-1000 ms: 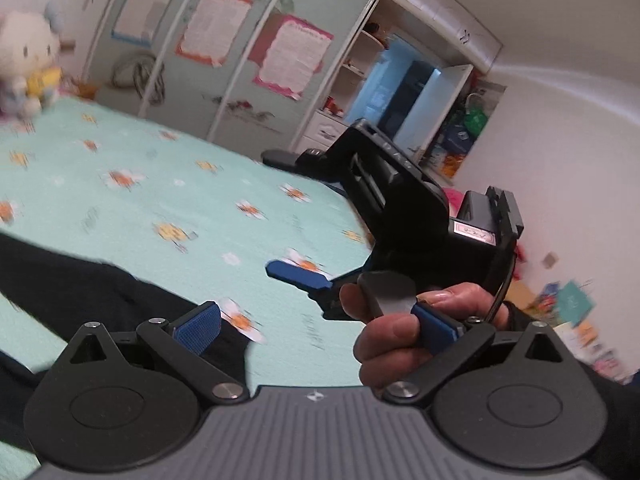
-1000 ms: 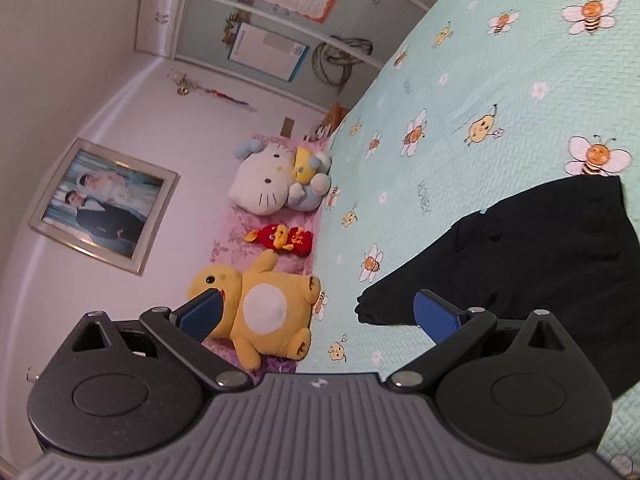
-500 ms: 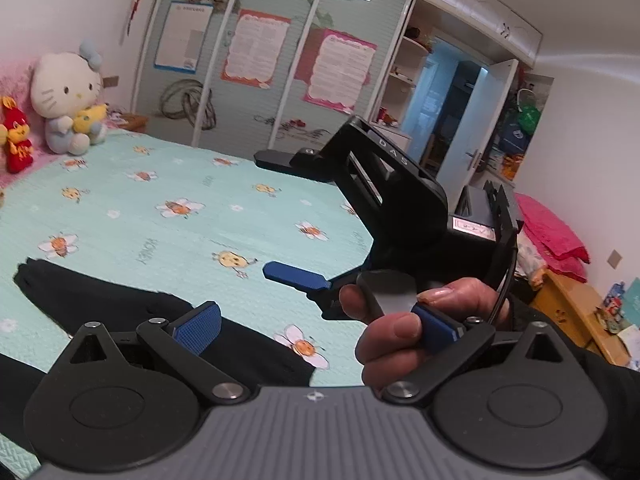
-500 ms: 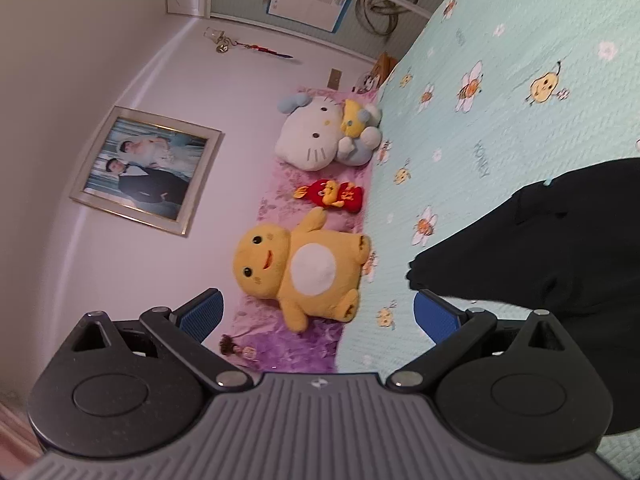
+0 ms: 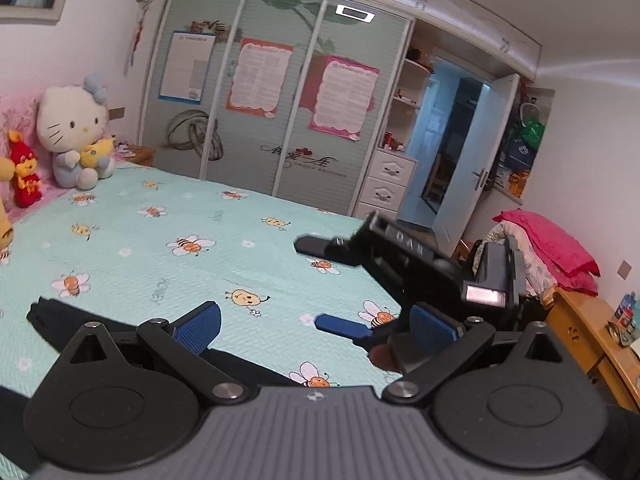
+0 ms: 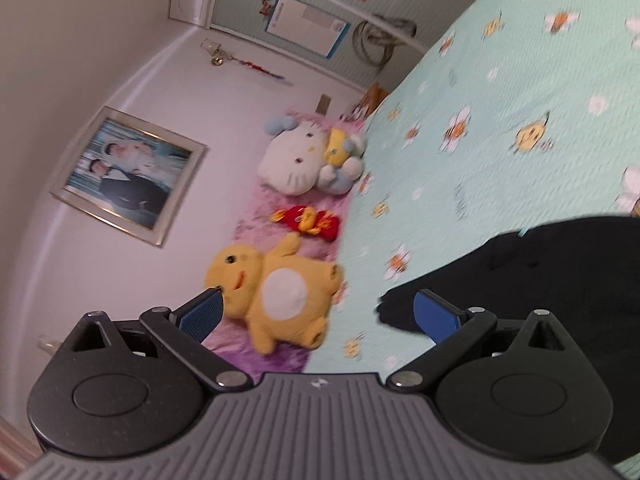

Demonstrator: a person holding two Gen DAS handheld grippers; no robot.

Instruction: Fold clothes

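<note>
A black garment (image 5: 52,314) lies flat on the mint bedspread (image 5: 208,256), reaching under my left gripper (image 5: 316,324), which hangs open and empty above its near edge. My right gripper (image 5: 310,284) shows in the left wrist view at the right, held by a hand (image 5: 380,356), open over bare bedspread. In the right wrist view the right gripper (image 6: 318,314) is tilted sideways and empty. The black garment (image 6: 540,276) spreads at the right there, and its corner sits just behind the right blue finger (image 6: 436,316).
Plush toys line the bed head: a white cat (image 5: 72,132), a small red doll (image 5: 24,172) and a yellow duck (image 6: 276,292). A sliding-door wardrobe (image 5: 260,112) stands beyond the bed. To the right are a chair with pink bedding (image 5: 556,252) and a wooden desk (image 5: 588,332).
The left view has swung up and levelled, so more of the room shows. The right gripper now sits lower in it. The right view has turned, bringing the plush toys toward its centre.
</note>
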